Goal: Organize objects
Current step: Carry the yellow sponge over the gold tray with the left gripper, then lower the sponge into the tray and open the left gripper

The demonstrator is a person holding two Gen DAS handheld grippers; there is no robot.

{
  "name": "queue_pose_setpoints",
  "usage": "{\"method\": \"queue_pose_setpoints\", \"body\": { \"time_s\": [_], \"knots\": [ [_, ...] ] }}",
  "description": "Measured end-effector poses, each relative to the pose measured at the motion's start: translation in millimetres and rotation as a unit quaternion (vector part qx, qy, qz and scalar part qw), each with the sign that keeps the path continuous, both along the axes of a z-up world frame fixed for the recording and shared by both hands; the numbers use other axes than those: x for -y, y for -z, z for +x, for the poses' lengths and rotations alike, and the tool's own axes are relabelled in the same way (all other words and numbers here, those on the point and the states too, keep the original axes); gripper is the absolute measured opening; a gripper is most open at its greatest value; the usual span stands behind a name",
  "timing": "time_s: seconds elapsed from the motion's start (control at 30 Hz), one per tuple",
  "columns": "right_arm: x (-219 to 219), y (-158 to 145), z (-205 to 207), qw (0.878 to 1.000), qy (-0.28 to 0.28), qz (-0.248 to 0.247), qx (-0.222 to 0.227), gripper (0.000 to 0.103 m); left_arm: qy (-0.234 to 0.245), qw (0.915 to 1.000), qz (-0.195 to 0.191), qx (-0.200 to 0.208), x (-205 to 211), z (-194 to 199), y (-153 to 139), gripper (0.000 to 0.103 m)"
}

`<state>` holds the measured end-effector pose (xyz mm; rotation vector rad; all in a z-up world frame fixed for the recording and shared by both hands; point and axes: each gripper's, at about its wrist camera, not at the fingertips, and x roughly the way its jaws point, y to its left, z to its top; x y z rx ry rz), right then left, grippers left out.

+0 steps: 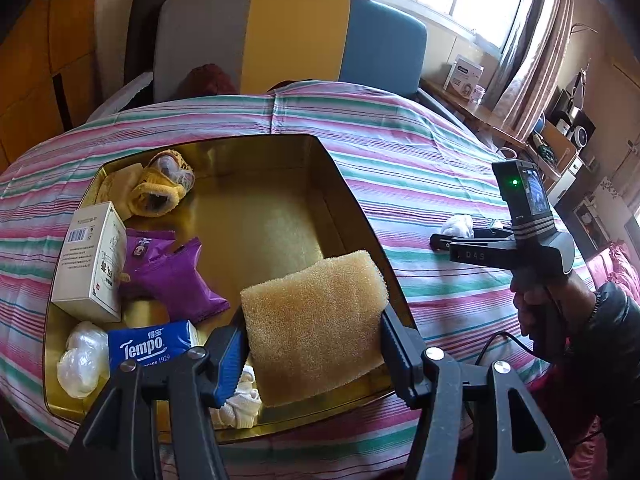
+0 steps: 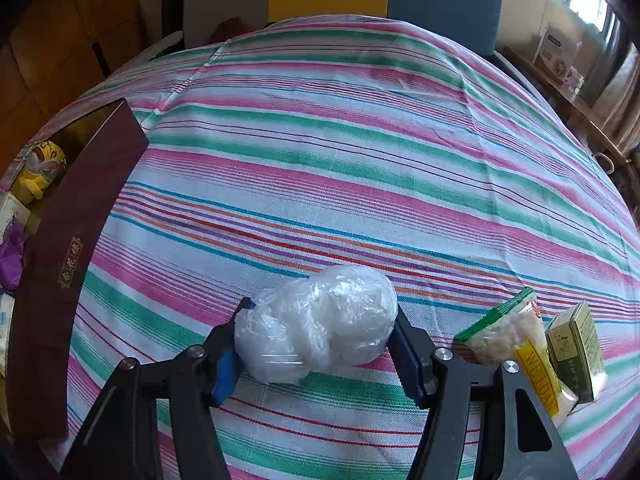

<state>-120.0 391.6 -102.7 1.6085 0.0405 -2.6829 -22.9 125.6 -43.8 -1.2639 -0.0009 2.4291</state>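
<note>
My left gripper point(image 1: 312, 360) is shut on a tan sponge point(image 1: 312, 320), held tilted over the near right corner of the gold-lined box point(image 1: 320, 200). Inside the box lie a yellow knitted item point(image 1: 158, 192), a white carton point(image 1: 90, 260), purple packets point(image 1: 176, 276), a blue Tempo tissue pack point(image 1: 148, 346), a white plastic bundle point(image 1: 80, 360) and a white sock point(image 1: 244, 400). My right gripper point(image 2: 320, 344) is shut on a crumpled clear plastic bag point(image 2: 320, 320) low over the striped cloth point(image 2: 360, 160). In the left wrist view the right gripper point(image 1: 444, 242) shows at the right, the white bag point(image 1: 460, 226) between its fingers.
The box's maroon outer wall point(image 2: 68, 240) stands left of the right gripper. A snack bag with a green top point(image 2: 508, 332) and a green carton point(image 2: 576, 348) lie at its right. A grey, yellow and blue chair back point(image 1: 288, 36) is behind the table, a cluttered shelf point(image 1: 560, 136) to the right.
</note>
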Motion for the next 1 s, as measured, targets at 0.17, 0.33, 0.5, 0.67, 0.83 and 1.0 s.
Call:
{"method": "queue_pose_setpoints", "body": {
  "time_s": [0.17, 0.33, 0.5, 0.67, 0.83, 1.0],
  "knots": [
    [0.2, 0.2, 0.0, 1.0, -0.003, 0.005, -0.001, 0.064, -0.008, 0.9998, 0.02, 0.002, 14.8, -5.9, -4.6, 0.06],
    [0.1, -0.7, 2.5, 1.0, -0.006, 0.01, -0.001, 0.064, -0.062, 0.9974, 0.035, 0.002, 56.9, -22.8, -12.1, 0.06],
    [0.1, -1.5, 4.1, 1.0, -0.007, 0.013, 0.001, 0.064, -0.106, 0.9908, 0.078, 0.033, 95.6, -49.2, -11.6, 0.06],
    [0.4, -1.6, 4.4, 1.0, -0.007, 0.014, 0.001, 0.064, -0.088, 0.9911, 0.09, 0.042, 82.1, -77.0, -12.9, 0.06],
    [1.5, -2.2, 4.6, 1.0, -0.006, 0.013, 0.002, 0.064, -0.064, 0.9956, 0.052, 0.043, 52.9, -110.7, -3.0, 0.06],
    [2.1, -2.3, 5.2, 1.0, -0.006, 0.012, 0.002, 0.064, -0.053, 0.9972, 0.018, 0.05, 27.2, -149.7, 12.6, 0.06]
  ]
}}
